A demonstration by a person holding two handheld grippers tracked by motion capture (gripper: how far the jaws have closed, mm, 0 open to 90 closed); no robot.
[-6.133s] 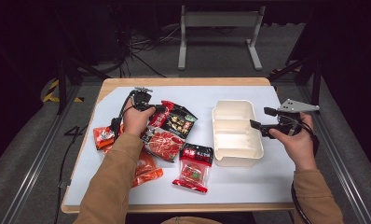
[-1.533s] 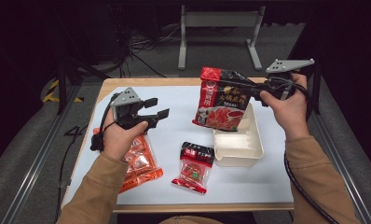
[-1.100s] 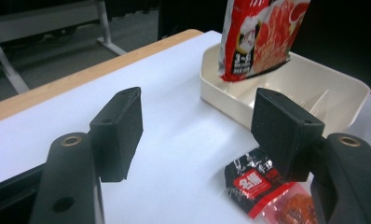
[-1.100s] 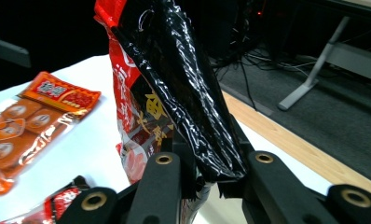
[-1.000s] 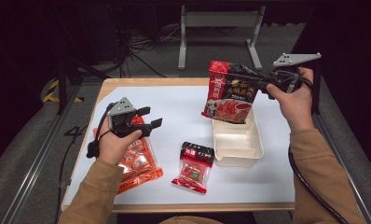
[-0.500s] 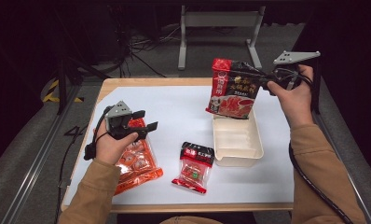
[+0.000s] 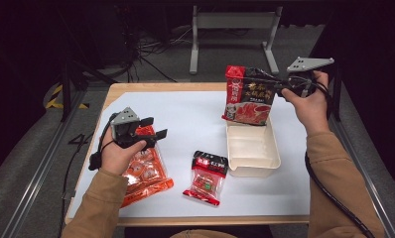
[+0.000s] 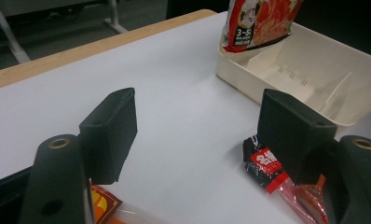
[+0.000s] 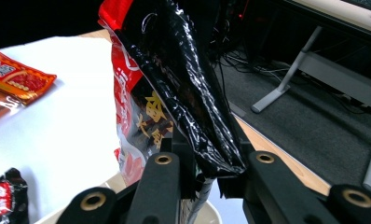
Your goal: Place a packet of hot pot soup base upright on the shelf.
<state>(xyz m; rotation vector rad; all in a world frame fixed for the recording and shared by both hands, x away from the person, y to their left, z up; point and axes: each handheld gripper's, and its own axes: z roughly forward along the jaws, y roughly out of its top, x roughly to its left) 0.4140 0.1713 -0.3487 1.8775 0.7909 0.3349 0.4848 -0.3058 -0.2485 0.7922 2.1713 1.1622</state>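
R gripper clamped on edge of big red-and-black foil sauce packet, hanging over far end of cream plastic divided tray. Lower straight, then release. L gripper jaws apart, empty, near-left.

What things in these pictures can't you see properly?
- Orange packet: high view, the left hand covers its top.
- Small red and black packet: left gripper view, a black jaw hides part of it.
- Big black and red bag: right gripper view, its lower end is behind the right tongs.
- Bag's print: too small to read in the high view.
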